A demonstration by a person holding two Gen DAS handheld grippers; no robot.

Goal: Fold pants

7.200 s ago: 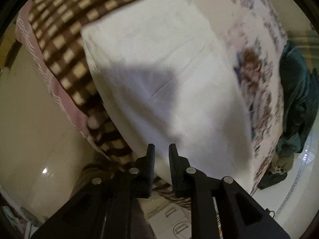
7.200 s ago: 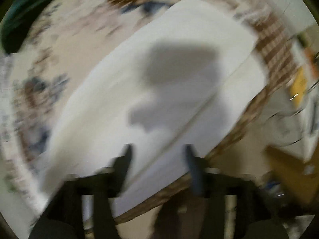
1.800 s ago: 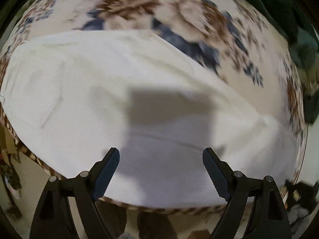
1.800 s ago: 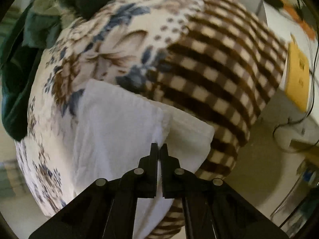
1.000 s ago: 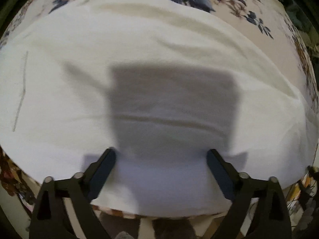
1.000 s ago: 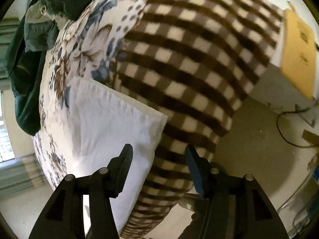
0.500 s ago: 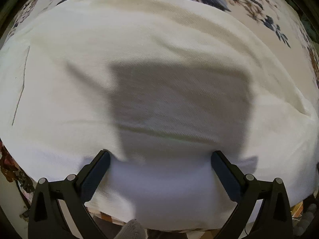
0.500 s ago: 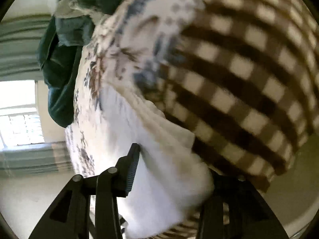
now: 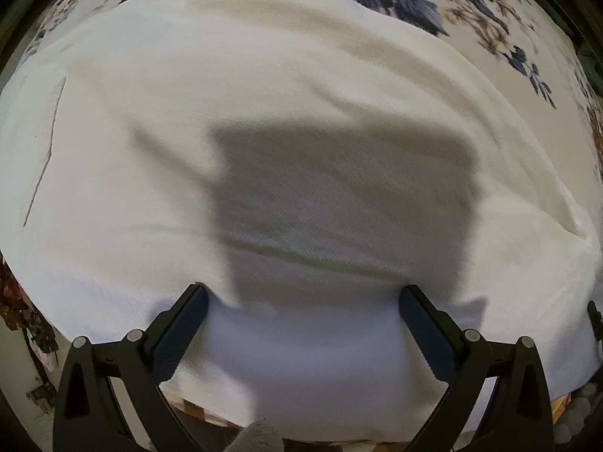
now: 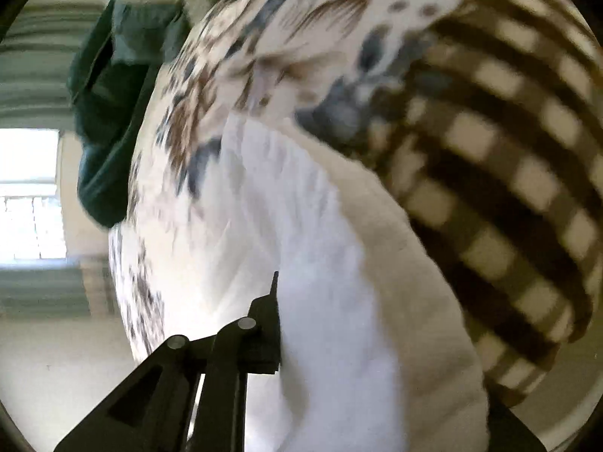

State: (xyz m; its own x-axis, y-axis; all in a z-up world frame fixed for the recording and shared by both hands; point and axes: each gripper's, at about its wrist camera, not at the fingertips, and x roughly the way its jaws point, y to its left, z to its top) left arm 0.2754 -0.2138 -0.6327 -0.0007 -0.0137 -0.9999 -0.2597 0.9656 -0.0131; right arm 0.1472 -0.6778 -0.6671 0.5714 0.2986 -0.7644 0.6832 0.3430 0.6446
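Left gripper [image 9: 301, 301]: fingers spread wide, nothing clamped; both tips rest against the white cloth, which fills the gap between them.
Right gripper [image 10: 301, 320]: one finger [image 10: 265, 335] visible at the cloth's left flank; the other is hidden behind the fabric. Cannot tell whether it is clenched or released.
Pants [image 9: 286, 143]: white, lying spread on the bed, occupying nearly the whole left wrist view directly ahead of the tips. A square shadow falls on the middle. In the right wrist view the cloth bulges over that gripper.
Floral bedspread [image 9: 490, 15]: under and beyond the pants.
Checked blanket [image 10: 501, 173]: brown and cream, just beside the pants' edge.
Dark green garment [image 10: 109, 120]: heaped at the bed's far side, well apart from the pants.
Image quality: right wrist view blurred.
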